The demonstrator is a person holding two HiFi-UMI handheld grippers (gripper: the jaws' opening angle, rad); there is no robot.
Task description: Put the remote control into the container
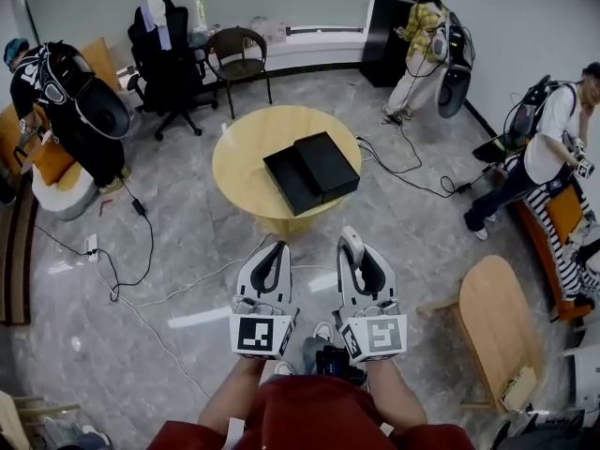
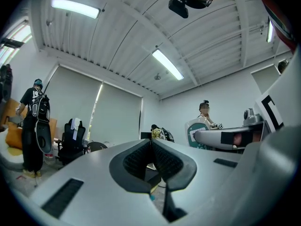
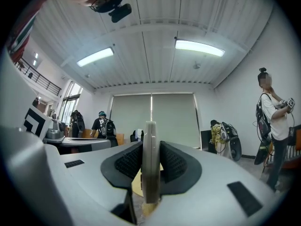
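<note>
Gripped remote (image 3: 150, 159) edge-on between right gripper (image 1: 360, 254) pads, jaws part-open on it. Held left gripper (image 2: 151, 160) closed, empty. Judged remote light, stiff, slick; best pinched mid-body across flat faces. Stood well apart from box (image 1: 311, 170) on table (image 1: 234, 162).

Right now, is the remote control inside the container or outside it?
Outside. The right gripper is shut on the remote control, away from the black container on the round table.
</note>
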